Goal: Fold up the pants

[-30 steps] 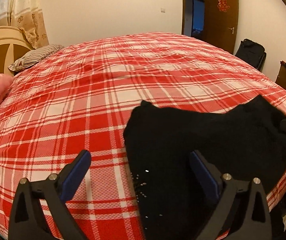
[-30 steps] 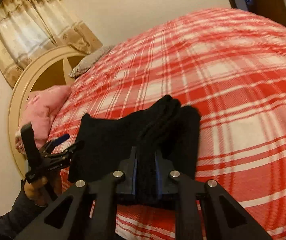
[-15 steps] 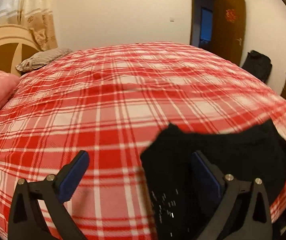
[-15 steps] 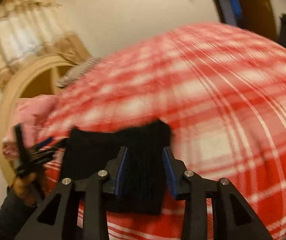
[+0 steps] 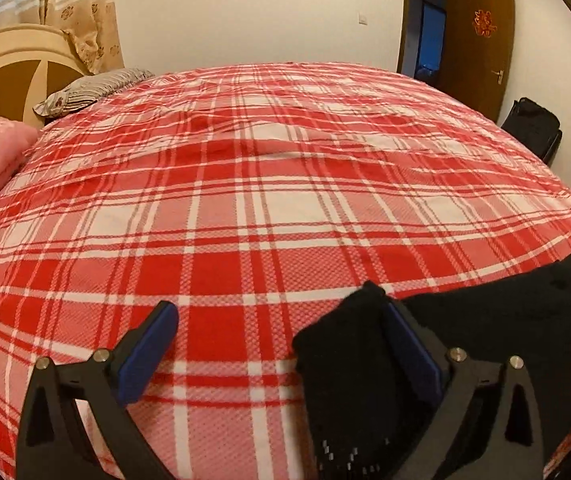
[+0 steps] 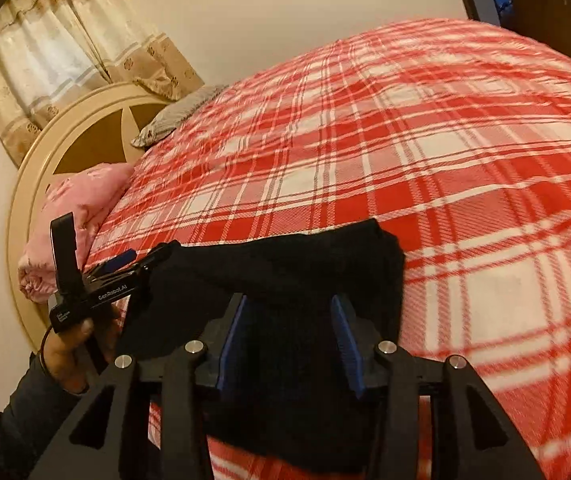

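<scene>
**Folded black pants at the near edge of the bed, both grippers spread**

Black pants (image 6: 285,280), folded into a compact bundle, lying on the red-and-white plaid bedspread (image 5: 245,208) at the near edge of the bed, toward its near right corner in the left wrist view. Left gripper (image 5: 285,344) spread wide, holding nothing; left blue pad (image 5: 145,350) over bare plaid, right blue pad (image 5: 413,346) against the left end of the bundle, cloth showing on both sides of it. Right gripper (image 6: 289,336) partly spread, blue pads on either side of the dark fabric; contact with the cloth not discernible, no firm pinch visible. Left gripper seen again in the right wrist view (image 6: 125,264), held in a hand (image 6: 65,344) with a dark sleeve, at the bundle's end toward the headboard. Cream and brown headboard (image 6: 45,168), pink pillow (image 6: 77,200) and striped grey pillow (image 5: 89,90) at the head of the bed; patterned curtain (image 6: 65,52) behind. Brown door (image 5: 477,48) and a dark bag (image 5: 533,124) beyond the far right corner.
</scene>
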Demonstrator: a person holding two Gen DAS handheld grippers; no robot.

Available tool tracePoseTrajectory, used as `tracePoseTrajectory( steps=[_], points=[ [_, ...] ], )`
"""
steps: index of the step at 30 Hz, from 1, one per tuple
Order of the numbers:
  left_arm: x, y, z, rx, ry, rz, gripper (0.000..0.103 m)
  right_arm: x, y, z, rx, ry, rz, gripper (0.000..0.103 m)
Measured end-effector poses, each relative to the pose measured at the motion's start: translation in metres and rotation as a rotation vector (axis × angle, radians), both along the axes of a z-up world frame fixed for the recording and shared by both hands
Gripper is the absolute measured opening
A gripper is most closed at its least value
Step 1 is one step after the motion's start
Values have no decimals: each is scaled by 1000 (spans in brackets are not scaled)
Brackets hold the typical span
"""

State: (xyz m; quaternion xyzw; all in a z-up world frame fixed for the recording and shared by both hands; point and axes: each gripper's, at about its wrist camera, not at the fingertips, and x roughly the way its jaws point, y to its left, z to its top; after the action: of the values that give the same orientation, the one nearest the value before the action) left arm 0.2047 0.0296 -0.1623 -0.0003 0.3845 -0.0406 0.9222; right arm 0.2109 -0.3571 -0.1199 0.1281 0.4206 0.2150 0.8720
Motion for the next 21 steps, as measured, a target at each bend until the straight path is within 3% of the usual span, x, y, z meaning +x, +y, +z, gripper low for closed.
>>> tracePoseTrajectory(
  steps=[9,14,21],
  points=[
    [-50,4,26,-23,-56,-52,103,-62,0,19,-43,-75,70,46],
    [-56,-7,12,-3,-17,-88,103,-61,5,0,-102,-25,83,46],
    [-54,-5,-3,-38,25,-85,103,-59,2,-4,-90,-6,101,46]
  ],
)
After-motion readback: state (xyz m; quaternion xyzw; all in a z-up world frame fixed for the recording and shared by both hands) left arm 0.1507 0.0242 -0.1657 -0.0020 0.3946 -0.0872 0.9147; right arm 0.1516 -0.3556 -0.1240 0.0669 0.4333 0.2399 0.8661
